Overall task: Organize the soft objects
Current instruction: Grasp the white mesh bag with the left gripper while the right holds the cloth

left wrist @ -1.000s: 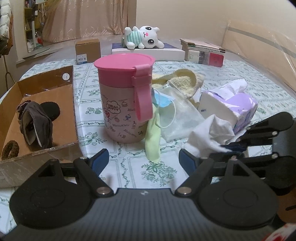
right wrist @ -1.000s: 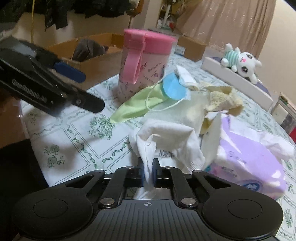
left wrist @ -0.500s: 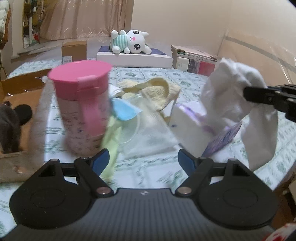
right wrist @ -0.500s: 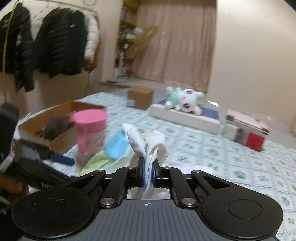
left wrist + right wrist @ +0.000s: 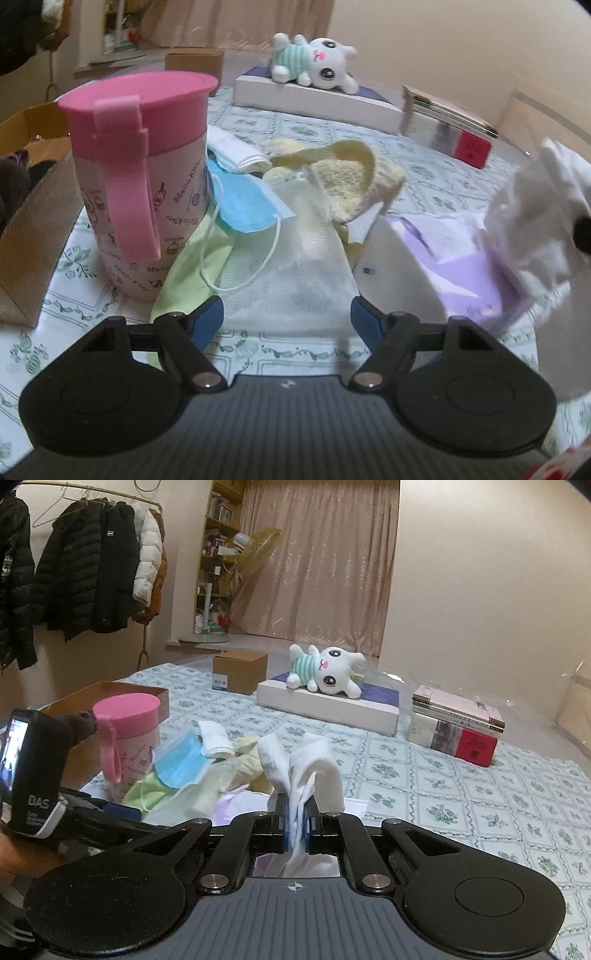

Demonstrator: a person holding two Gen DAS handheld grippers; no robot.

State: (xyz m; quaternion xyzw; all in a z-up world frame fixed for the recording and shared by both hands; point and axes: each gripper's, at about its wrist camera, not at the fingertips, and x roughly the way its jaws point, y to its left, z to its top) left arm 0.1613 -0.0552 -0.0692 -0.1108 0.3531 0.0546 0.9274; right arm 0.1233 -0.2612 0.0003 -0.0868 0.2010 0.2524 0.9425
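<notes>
My right gripper (image 5: 295,823) is shut on a white cloth (image 5: 310,768) and holds it up above the table; that cloth (image 5: 535,221) hangs at the right edge of the left wrist view. My left gripper (image 5: 286,319) sits low over the pile of soft things. Its jaws are closing, and the pads touch nothing. Just ahead of them lie a white mesh pouch (image 5: 295,266), a blue face mask (image 5: 243,206), a pale green cloth (image 5: 192,273) and a yellow towel (image 5: 351,177). A plush toy (image 5: 325,668) lies on a flat box at the back.
A pink-lidded cup (image 5: 144,166) stands left of the pile, touching the mask and green cloth. A purple tissue pack (image 5: 443,266) lies to the right. An open cardboard box (image 5: 33,240) with dark items sits far left. Stacked books (image 5: 458,723) and a small carton (image 5: 240,672) stand behind.
The right gripper has lifted the white cloth off the table and swung level. The left gripper has slid right and closer to the pile, past the cup.
</notes>
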